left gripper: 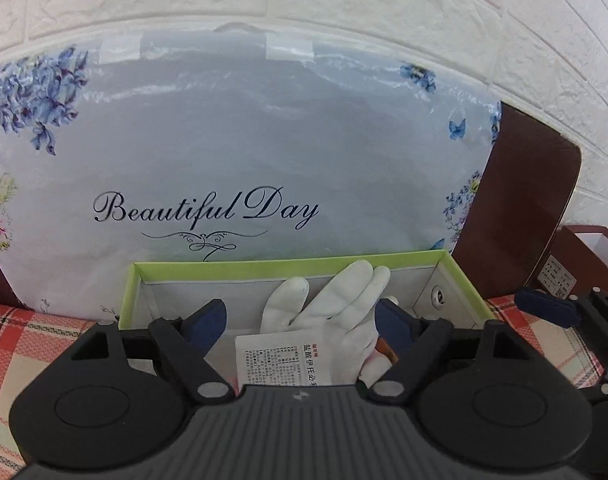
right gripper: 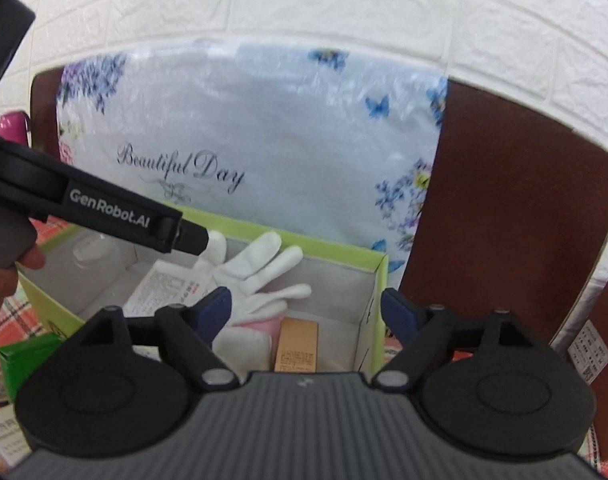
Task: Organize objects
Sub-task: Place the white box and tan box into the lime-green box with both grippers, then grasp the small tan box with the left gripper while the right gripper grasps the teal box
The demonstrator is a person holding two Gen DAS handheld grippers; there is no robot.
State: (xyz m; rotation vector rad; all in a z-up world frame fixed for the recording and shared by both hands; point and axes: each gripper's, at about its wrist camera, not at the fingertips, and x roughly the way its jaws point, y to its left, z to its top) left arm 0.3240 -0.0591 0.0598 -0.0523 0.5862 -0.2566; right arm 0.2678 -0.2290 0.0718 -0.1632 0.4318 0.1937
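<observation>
Both my grippers hang released over the green-rimmed box [right gripper: 378, 280]; drop-off step looks finished.

My left gripper [left gripper: 302, 320] and right gripper [right gripper: 304, 312] stand wide, nothing gripped. In the box: one white glove [right gripper: 260, 268], one white leaflet [left gripper: 278, 360], one tan carton [right gripper: 296, 344]. A green packet [right gripper: 28, 356] lies outside, likely next: I'd need to swing left, lower, close on it.
</observation>
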